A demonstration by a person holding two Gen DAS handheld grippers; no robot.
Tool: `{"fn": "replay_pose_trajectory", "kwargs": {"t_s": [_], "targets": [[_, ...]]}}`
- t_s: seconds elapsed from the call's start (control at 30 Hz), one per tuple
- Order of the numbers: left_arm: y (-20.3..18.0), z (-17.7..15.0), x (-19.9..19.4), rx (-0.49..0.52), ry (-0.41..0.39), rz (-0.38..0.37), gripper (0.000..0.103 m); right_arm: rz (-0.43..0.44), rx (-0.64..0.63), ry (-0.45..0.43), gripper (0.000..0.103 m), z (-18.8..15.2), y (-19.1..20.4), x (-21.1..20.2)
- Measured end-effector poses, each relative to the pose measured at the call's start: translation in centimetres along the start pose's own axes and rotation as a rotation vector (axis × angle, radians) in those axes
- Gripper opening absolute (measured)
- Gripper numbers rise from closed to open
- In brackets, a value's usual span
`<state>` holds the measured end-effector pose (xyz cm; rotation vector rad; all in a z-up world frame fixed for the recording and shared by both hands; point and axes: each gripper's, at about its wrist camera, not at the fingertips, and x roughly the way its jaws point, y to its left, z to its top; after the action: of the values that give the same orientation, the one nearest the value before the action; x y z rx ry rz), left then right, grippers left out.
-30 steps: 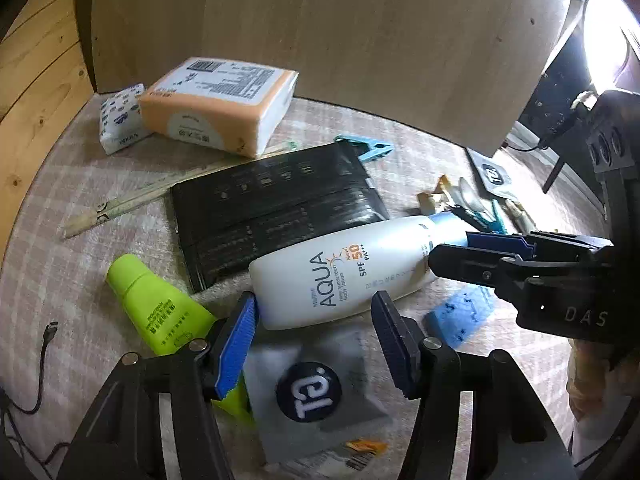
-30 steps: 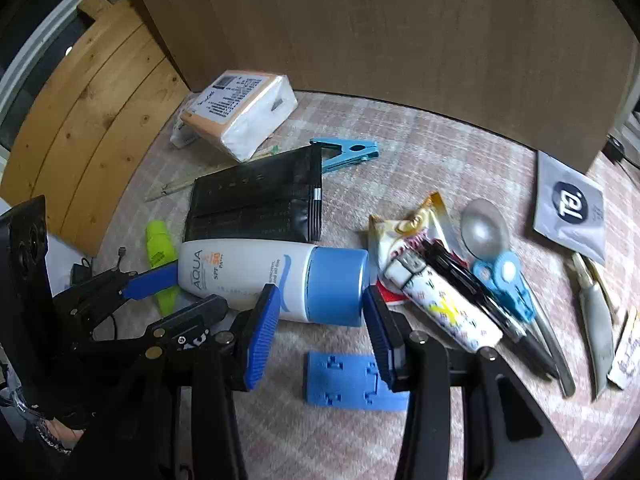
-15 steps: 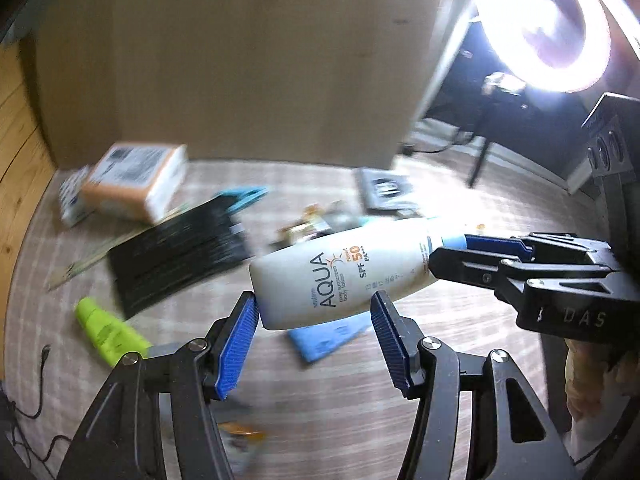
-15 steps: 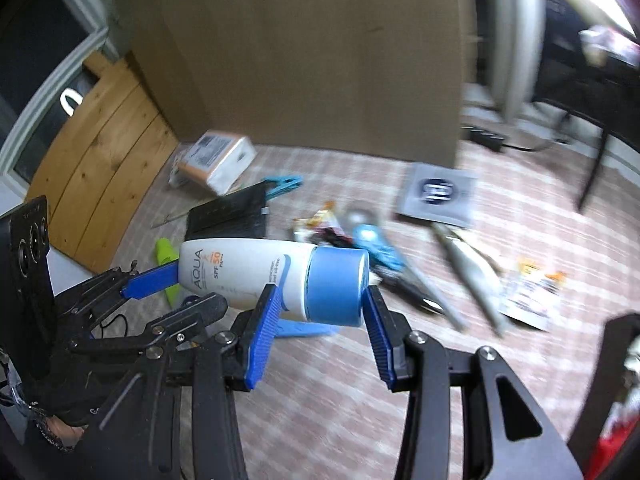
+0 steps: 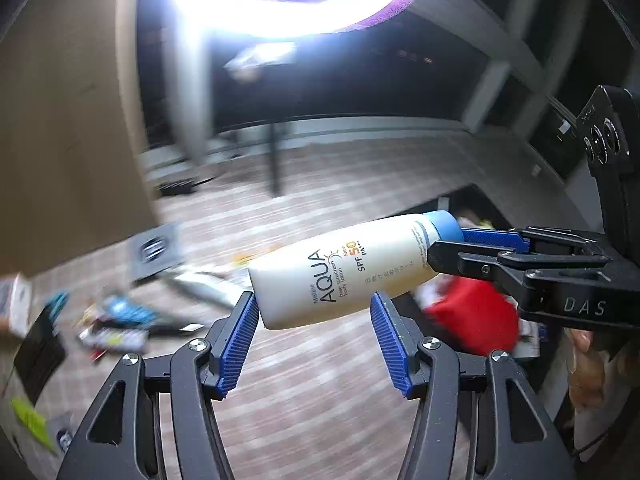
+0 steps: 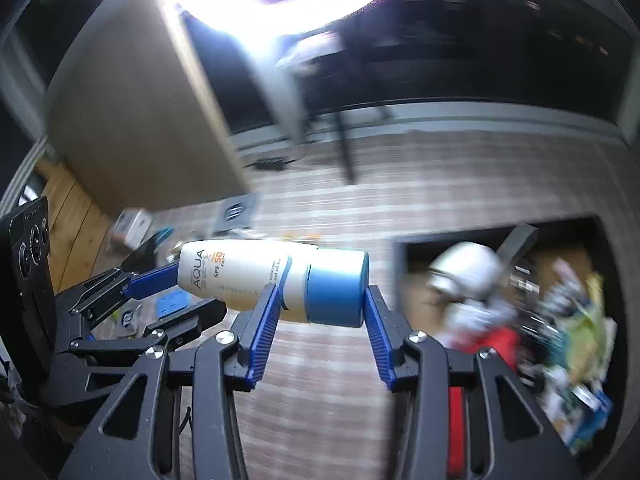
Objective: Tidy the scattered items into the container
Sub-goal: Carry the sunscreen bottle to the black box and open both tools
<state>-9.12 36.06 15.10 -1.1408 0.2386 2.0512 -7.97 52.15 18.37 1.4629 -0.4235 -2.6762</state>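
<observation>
Left wrist view shows the left gripper [image 5: 314, 334] pinching the wide bottom end of the white sunscreen bottle [image 5: 344, 276] between its blue pads, and the bottle is in the air, lying almost level. Right wrist view shows the right gripper [image 6: 320, 312] closed on the blue cap [image 6: 336, 286] end of the same bottle. Beyond and to the right of the right gripper lies the dark container [image 6: 416, 248], with blurred items inside.
</observation>
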Motion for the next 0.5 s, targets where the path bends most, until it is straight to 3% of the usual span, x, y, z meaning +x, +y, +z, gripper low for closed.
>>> {"fn": "replay_pose_trajectory", "kwargs": {"t_s": [0.3, 0.5], "targets": [[-13.6, 2.8, 4.3, 0.22, 0.067, -0.112, 0.055, -0.139, 0.195, -0.076, 0.042, -3.4, -11.9, -7.1], [-17.7, 3.9, 4.6, 0.263, 0.093, -0.186, 0.055, -0.171, 0.335, -0.128, 0.042, -4.9, -17.5, -10.6]]}}
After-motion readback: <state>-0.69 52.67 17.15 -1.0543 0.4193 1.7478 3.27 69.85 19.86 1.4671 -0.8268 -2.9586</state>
